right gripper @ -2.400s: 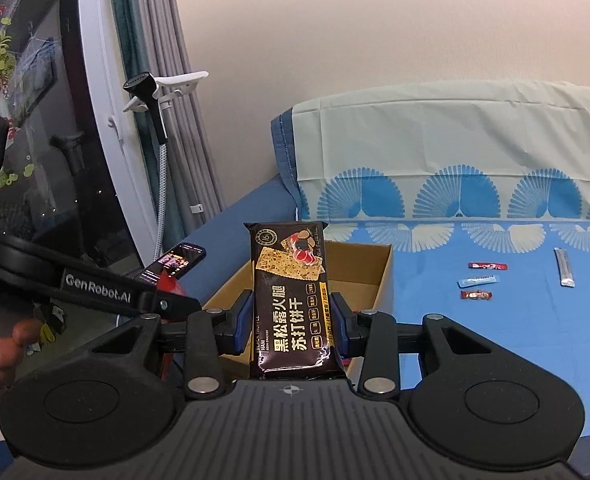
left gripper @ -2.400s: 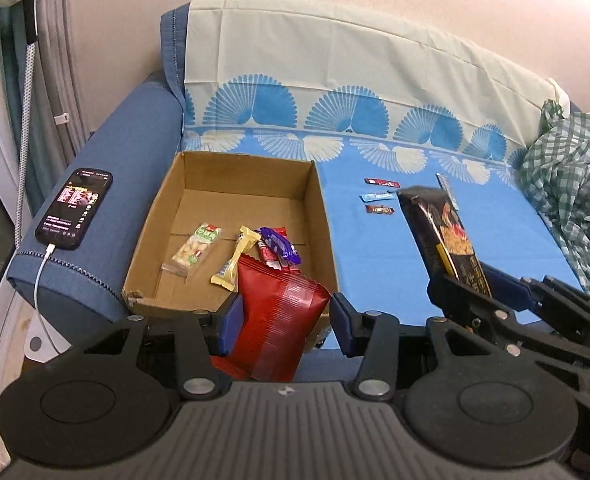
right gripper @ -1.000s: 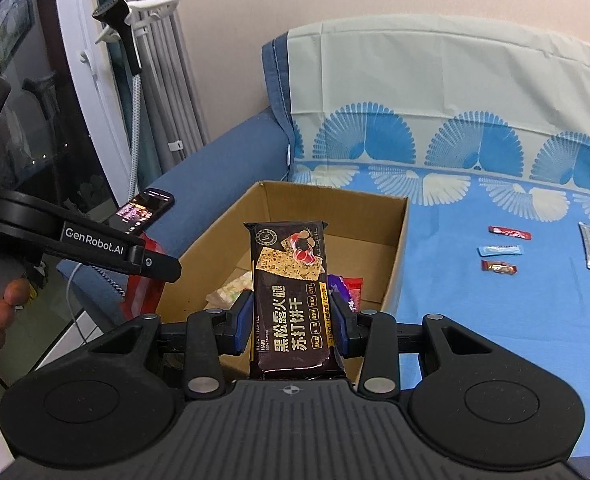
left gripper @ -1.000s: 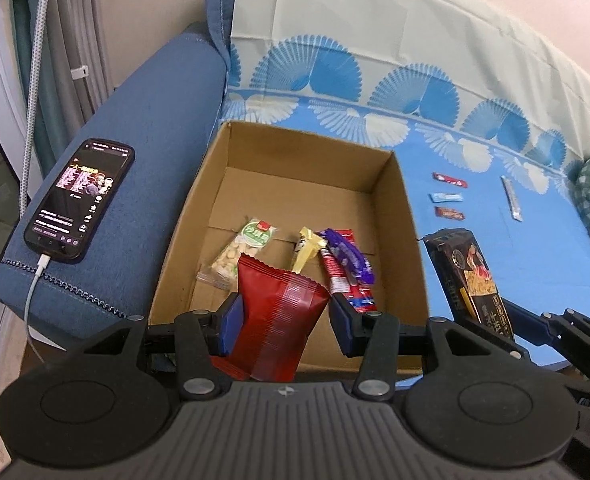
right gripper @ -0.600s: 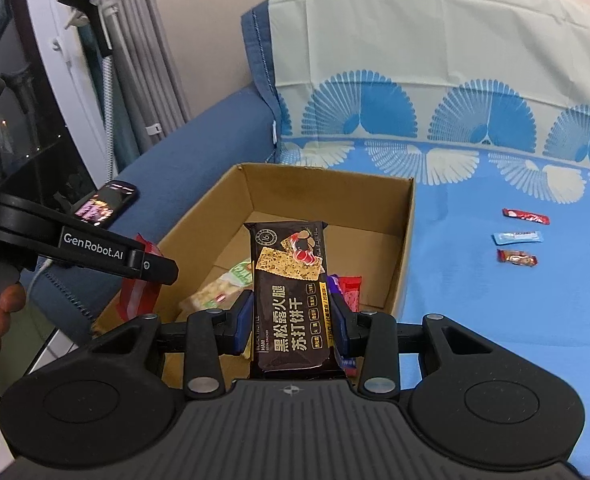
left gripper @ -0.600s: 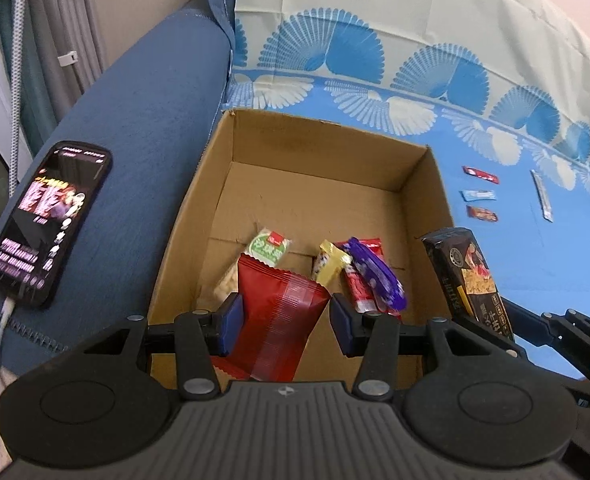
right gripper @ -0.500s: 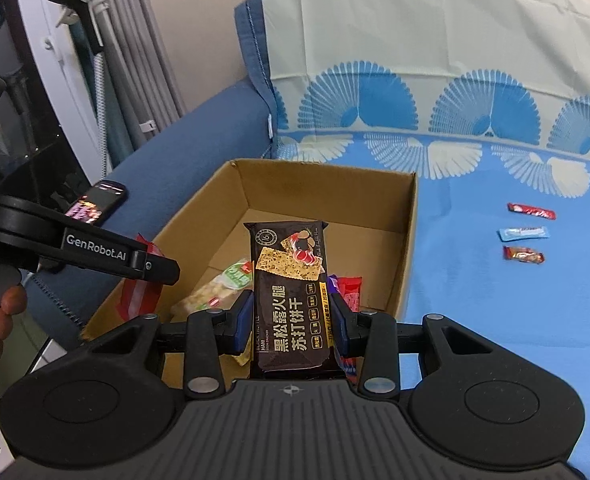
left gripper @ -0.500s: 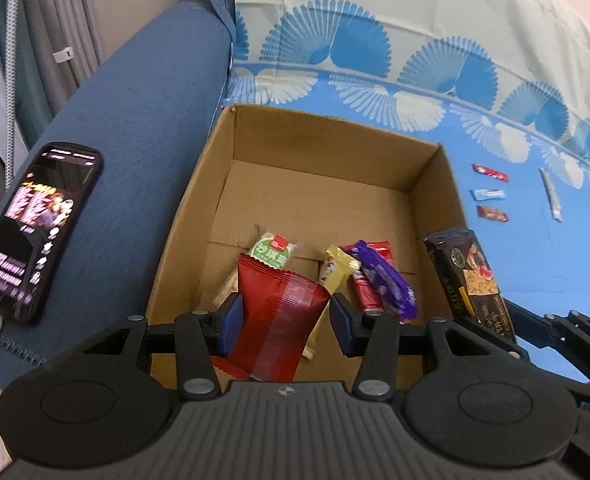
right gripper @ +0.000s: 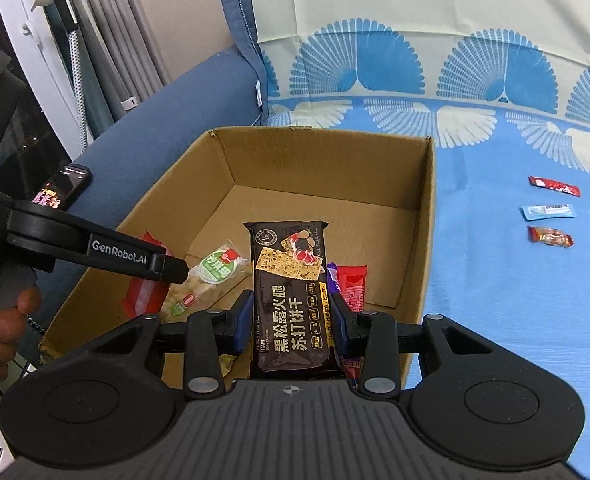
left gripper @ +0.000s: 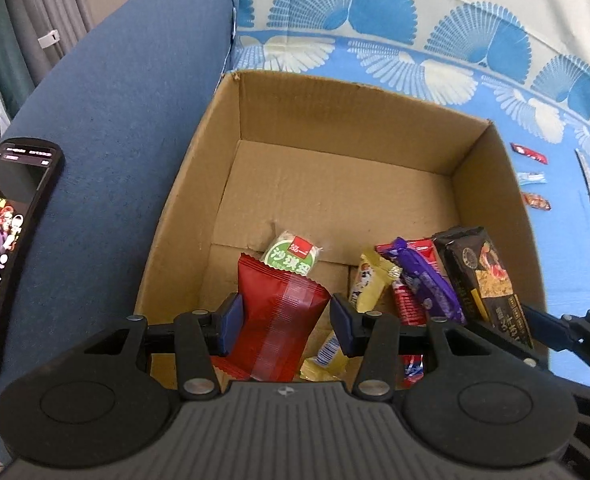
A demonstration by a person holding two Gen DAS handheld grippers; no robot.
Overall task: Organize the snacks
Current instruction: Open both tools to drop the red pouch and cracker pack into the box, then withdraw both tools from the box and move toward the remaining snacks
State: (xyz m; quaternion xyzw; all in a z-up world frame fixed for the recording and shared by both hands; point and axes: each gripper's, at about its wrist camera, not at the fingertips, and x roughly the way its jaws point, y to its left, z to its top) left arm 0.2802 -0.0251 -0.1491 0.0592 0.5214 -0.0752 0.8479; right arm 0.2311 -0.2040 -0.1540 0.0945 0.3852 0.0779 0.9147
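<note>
Both snacks hang right over the cardboard box: left gripper fingers clamp the red packet near-left, right gripper fingers clamp the black cracker pack, long axis pointing far, near-right.

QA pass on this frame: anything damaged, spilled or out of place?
Minor only. The cardboard box has a frayed near-left corner and a creased floor flap. Four small snacks, including a red candy wrapper, lie loose on the blue sheet outside it. Nothing is spilled.

Red packet and black cracker pack, both upright over open cardboard box.
</note>
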